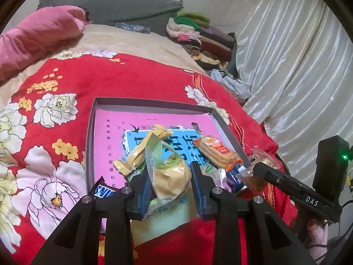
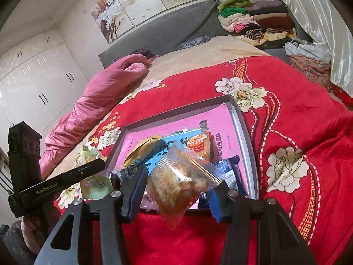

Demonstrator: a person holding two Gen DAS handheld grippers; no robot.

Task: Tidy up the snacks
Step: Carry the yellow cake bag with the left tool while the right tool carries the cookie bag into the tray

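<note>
Over the tray's (image 1: 92, 145) six o'clock rim, left gripper (image 1: 169, 183) grasping a yellow snack pouch (image 1: 169, 176), right gripper (image 2: 178, 187) clamping a clear brown-snack bag (image 2: 178, 176), Snickers bar (image 1: 102, 191) only in left view!

The room is evenly and fairly brightly lit. Both views bulge like a fishbowl, with dark rounded corners. Daylight seeps through the pale satin curtain (image 1: 293, 50), whose folds shine, and the glossy white wardrobe doors (image 2: 37, 81) carry small glare streaks. The red flowered plush blanket (image 1: 141, 79) looks oversaturated. Shadows are soft, darkest along the inner wall of the shallow grey cardboard box (image 1: 89, 145). Detail smears towards the edges; the middle stays reasonably sharp.
</note>
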